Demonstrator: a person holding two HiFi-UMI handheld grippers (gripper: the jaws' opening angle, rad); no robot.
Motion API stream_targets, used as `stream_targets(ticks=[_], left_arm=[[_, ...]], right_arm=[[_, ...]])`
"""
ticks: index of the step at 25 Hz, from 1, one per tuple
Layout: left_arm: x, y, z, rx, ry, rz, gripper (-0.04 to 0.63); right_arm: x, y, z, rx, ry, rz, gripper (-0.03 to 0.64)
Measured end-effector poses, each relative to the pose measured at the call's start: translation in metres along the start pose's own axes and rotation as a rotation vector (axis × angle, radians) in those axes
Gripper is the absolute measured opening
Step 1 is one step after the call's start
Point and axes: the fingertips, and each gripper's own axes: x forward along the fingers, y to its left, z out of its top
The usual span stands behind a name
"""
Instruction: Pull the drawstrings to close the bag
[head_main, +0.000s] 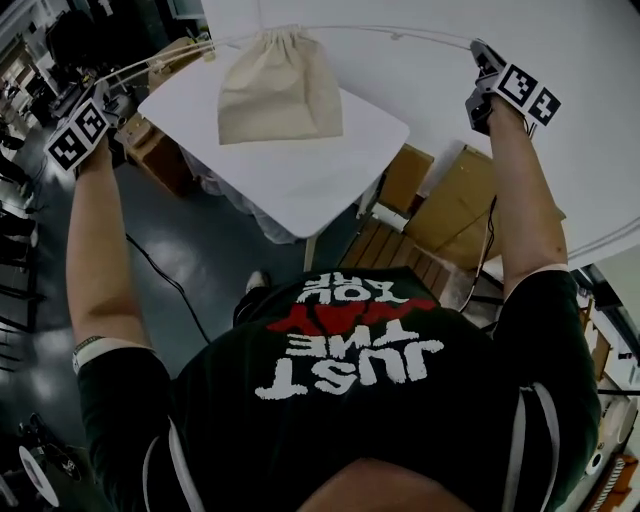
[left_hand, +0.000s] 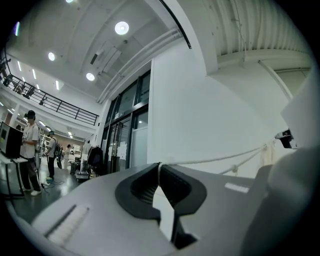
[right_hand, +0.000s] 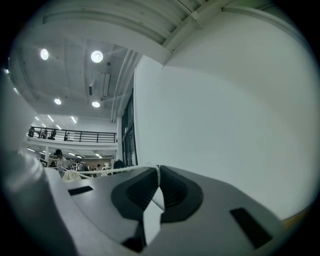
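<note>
Left hand-held gripper (head_main: 126, 97): jaws nearly together, pinched on the left cord (left_hand: 215, 160). The cord leaves the pad tips and runs off to the right in the left gripper view. It looks taut, with a knot part way along.

Right hand-held gripper (head_main: 479, 54): same state, jaws narrow and clamped on the right cord (right_hand: 115, 171). This cord runs leftward toward the bag (right_hand: 71, 175), which shows small and pale at its far end.

Head view: arms spread wide, one gripper well out to each side. Both cords are drawn in near-straight lines to the mouth (head_main: 285, 37) of the bag (head_main: 280, 92). The bag lies flat on the white worktop (head_main: 340, 175), between the grippers and well apart from both. The mouth is bunched into tight gathers, so I judge the closing done or nearly so.

Handling, judged:
- Bag is soft, plain cloth. It looks light and flat, probably empty.
- Little weight anchors it, so an uneven pull would likely drag it across the smooth worktop rather than cinch it. Pulls should be equal and opposite.
- Cords are thin and limp and could slip through the pads under tension.
- Best hold is on the cord itself, just outboard of a knot so the knot acts as a stop. Do not grip the cloth.
</note>
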Motion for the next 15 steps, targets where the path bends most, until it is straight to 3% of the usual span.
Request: stream_targets(ticks=[8, 15], left_arm=[[0.019, -0.008, -0.013, 0.007, 0.005, -0.019, 0.009], [0.026, -0.026, -0.026, 0.028, 0.062, -0.039, 0.009]], right_arm=[[0.012, -0.007, -0.008, 0.0, 0.009, -0.004, 0.012], [0.012, -0.027, -0.025, -0.017, 0.059, -0.035, 0.012]])
